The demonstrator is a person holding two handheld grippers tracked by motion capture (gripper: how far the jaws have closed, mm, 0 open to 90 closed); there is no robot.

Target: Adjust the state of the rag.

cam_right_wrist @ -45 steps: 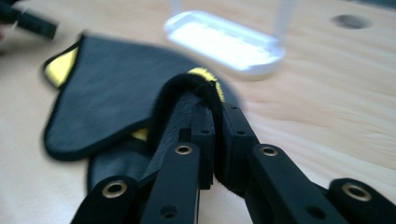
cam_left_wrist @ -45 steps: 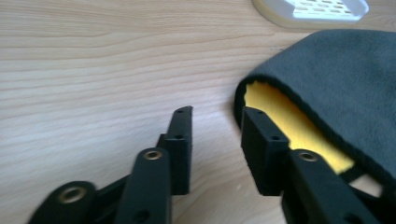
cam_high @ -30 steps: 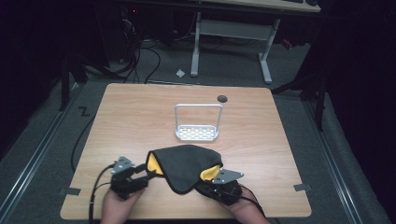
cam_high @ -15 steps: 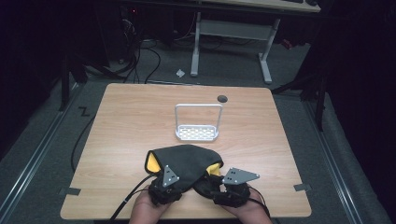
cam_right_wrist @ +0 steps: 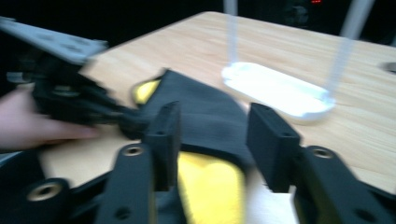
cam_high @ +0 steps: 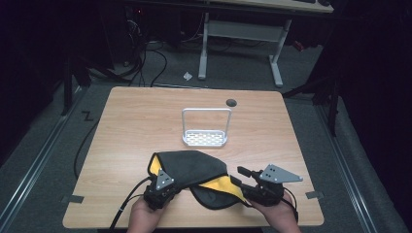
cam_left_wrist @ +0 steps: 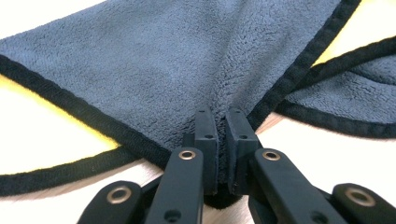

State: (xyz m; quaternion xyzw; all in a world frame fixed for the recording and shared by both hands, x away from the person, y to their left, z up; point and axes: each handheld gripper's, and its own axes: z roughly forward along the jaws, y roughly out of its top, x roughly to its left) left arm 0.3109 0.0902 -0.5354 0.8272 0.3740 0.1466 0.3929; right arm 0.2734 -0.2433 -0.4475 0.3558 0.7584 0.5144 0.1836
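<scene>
Dark grey microfibre cloth (cam_high: 192, 167) with yellow underside lies crumpled at lower centre of the wooden table (cam_high: 131, 121), below the white wire rack (cam_high: 205, 128). Left gripper (cam_high: 163, 187), lower left of the cloth, is clamped tight on its grey fold. Right gripper (cam_high: 243, 179), lower right: jaws apart, just been closing, yellow edge between them, unpinched.

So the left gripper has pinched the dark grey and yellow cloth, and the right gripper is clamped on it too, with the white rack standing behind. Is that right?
Not quite: the right gripper is not clamped. The right gripper view shows its jaws standing apart, having just been closing, with the cloth lying between them unpinched. The left gripper does pinch it, and the white rack stands behind.
</scene>
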